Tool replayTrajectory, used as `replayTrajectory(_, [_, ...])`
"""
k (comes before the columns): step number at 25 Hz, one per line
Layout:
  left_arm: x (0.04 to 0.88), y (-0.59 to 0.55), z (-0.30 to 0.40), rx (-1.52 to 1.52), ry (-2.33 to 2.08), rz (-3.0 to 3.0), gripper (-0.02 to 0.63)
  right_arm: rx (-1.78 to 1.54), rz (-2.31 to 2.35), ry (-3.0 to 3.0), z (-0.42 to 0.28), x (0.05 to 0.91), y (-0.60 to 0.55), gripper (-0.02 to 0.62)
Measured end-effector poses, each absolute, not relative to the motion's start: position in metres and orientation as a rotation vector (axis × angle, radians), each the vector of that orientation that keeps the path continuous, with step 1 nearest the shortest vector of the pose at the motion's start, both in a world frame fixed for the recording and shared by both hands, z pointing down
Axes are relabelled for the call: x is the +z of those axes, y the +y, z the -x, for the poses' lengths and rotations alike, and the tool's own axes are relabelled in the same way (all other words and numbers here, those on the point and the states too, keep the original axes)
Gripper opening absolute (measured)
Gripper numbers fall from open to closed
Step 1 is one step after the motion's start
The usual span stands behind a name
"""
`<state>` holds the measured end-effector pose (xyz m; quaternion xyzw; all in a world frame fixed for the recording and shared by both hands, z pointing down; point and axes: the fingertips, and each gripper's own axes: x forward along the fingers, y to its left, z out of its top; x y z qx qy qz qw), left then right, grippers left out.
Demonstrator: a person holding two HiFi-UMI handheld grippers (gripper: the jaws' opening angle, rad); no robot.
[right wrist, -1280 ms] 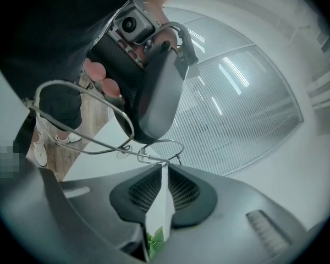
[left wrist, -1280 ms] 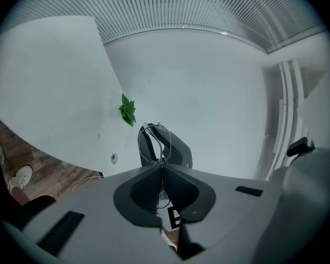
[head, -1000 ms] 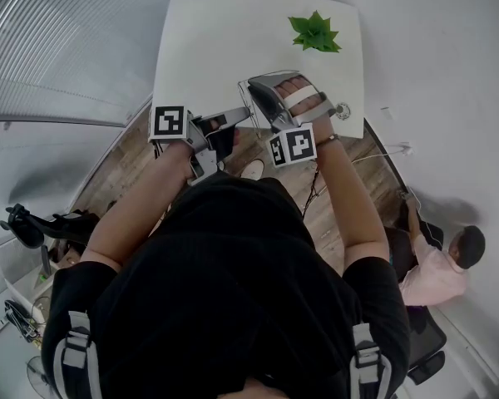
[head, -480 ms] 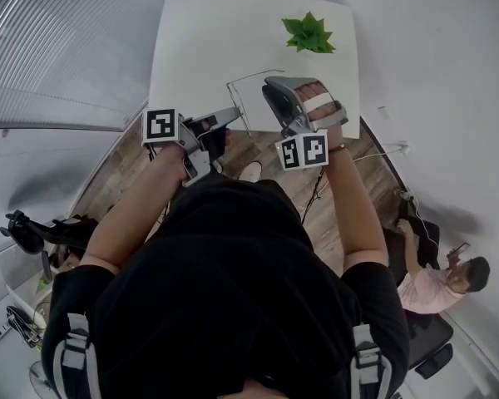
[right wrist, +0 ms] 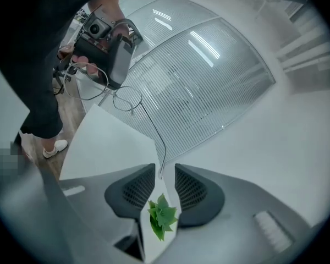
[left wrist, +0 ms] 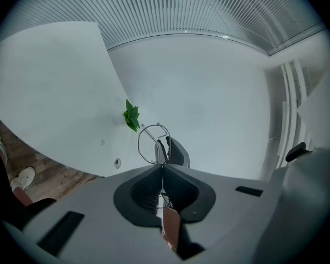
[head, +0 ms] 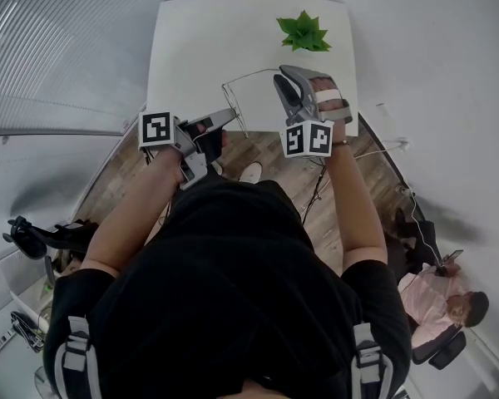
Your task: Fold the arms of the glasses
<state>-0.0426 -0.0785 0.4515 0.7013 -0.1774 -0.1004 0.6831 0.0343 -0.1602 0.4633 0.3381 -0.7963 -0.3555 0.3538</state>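
One left gripper (left wrist: 162, 165) clamping glasses (left wrist: 153, 143), right gripper (right wrist: 164, 170) opening

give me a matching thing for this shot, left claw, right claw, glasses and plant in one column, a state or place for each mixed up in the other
Things:
1. left claw
2. right claw
3. glasses
4. green plant

States or places:
A. stands on the white table
B. jaws apart, pinching nothing
C. jaws shut on the thin wire frame
D. held up off the table, one arm sticking out

Pairs: 1-C, 2-B, 3-D, 4-A.

The right claw's jaws have just been opening. The tip of the glasses arm reaches the mouth of their gap, unpinched.
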Motion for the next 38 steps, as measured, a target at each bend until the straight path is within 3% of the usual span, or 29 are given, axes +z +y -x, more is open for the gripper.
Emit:
replayTrajectory(5, [0.453, -0.076, 0.038, -0.217, -0.388, -1.566, 0.014, -0.91, -0.873, -2.046, -0.033, 0.468, -0.169, 0.121])
replayTrajectory(11, [0.454, -0.075, 0.037, -0.224, -0.39, -1.567, 0.014, -0.927, -0.866, -2.034, -0.032, 0.471, -0.168, 0.052])
replayTrajectory(38, [0.454, -0.096, 0.06, -0.29, -0.459, -1.558, 0.014, -0.932, -0.865, -2.087, -0.017, 0.463, -0.153, 0.044])
